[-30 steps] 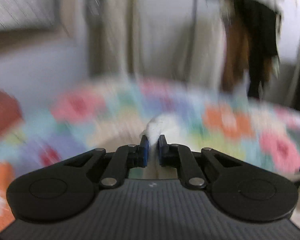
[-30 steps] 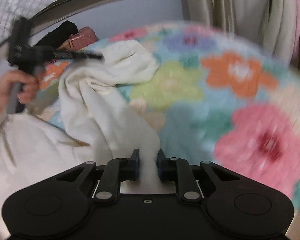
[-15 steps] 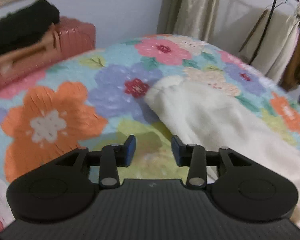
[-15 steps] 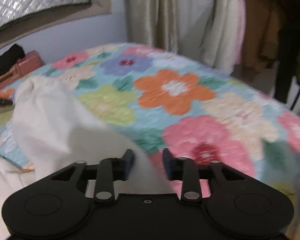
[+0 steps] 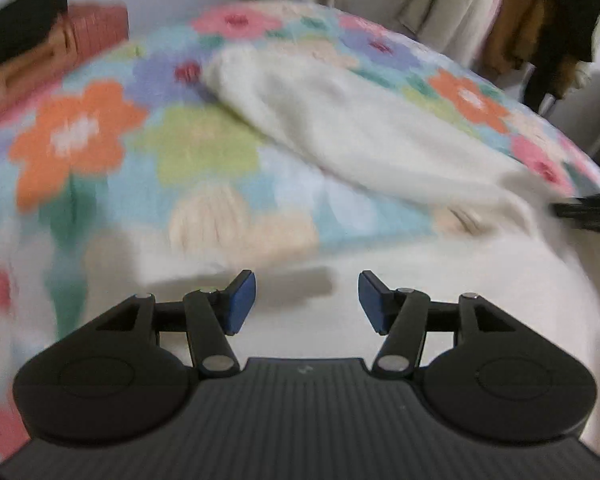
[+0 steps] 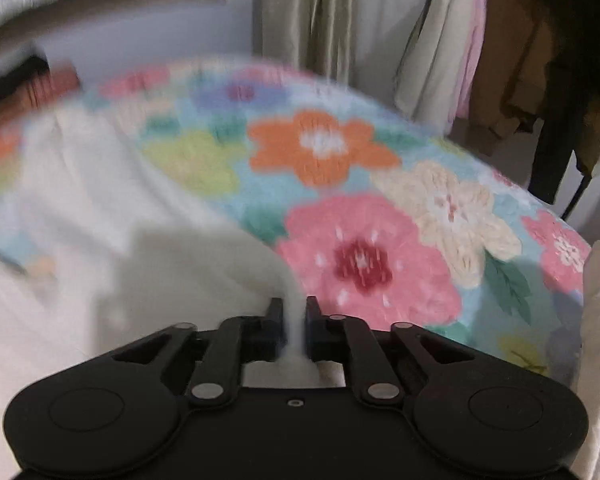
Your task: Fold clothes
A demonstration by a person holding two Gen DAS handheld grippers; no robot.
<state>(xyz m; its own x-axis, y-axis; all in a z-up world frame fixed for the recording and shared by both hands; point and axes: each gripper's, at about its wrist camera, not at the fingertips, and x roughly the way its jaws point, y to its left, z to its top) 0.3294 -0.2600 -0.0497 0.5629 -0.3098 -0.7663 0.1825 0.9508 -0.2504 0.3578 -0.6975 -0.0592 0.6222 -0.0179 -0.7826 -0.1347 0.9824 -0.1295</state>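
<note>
Writing: none was readable.
Left gripper (image 5: 307, 304): gaped wide, empty, over cream garment (image 5: 340, 120).
Right gripper (image 6: 290, 322): nearly closed, pinched the garment (image 6: 172, 264).
Right view only: clothes rack (image 6: 520, 60), upper right.

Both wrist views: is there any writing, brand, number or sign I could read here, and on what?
None can be read.
Left hand-held gripper: a tiny pale mark on its ribbed black body, too small to read.
Cream garment, floral bedspread, pink suitcase, hanging clothes: no text shows, and both views are blurred.
</note>
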